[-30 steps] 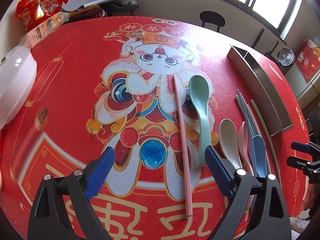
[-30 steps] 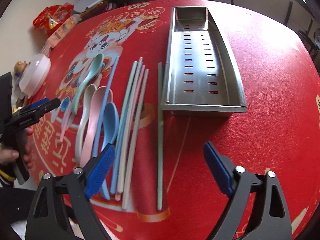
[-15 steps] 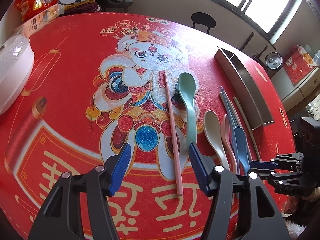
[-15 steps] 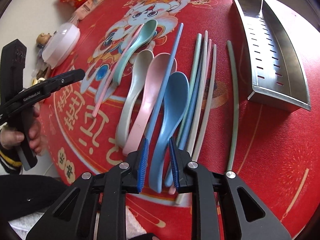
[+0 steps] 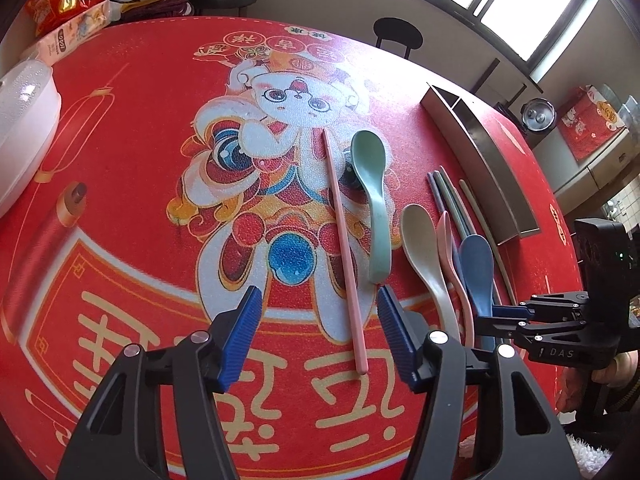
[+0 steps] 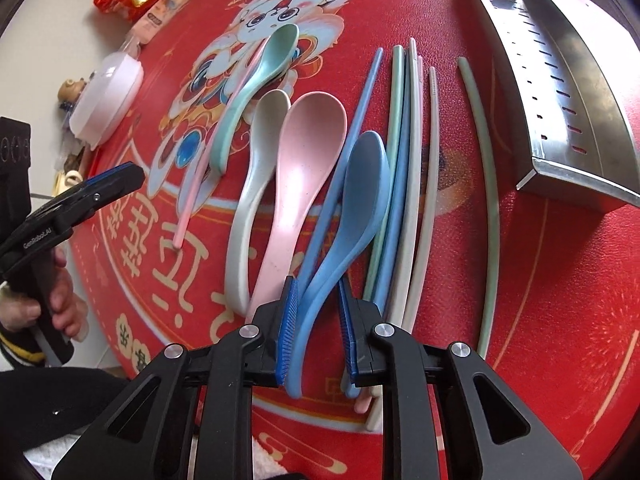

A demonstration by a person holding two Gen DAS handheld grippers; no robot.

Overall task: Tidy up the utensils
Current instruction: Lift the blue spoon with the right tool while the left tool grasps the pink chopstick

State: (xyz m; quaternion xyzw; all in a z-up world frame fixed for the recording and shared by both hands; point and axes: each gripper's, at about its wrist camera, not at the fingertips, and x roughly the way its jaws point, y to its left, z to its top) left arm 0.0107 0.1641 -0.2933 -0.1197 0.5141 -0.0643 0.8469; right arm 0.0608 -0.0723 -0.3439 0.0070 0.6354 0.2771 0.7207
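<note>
Blue spoon (image 6: 360, 200) is flanked at its handle by the right gripper (image 6: 318, 328), jaws narrowed, contact unclear. Left gripper (image 5: 318, 336) is held spread over the pink chopstick (image 5: 344, 248).

Four spoons (image 6: 312, 160), seven chopsticks (image 6: 416, 176), one steel tray (image 6: 576, 92), one white lidded dish (image 6: 106, 98).

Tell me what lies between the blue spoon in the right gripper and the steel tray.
The blue spoon sits between the right gripper's fingers. Between it and the steel tray lie the bundled chopsticks and a lone green chopstick, all flat on the mat.
</note>
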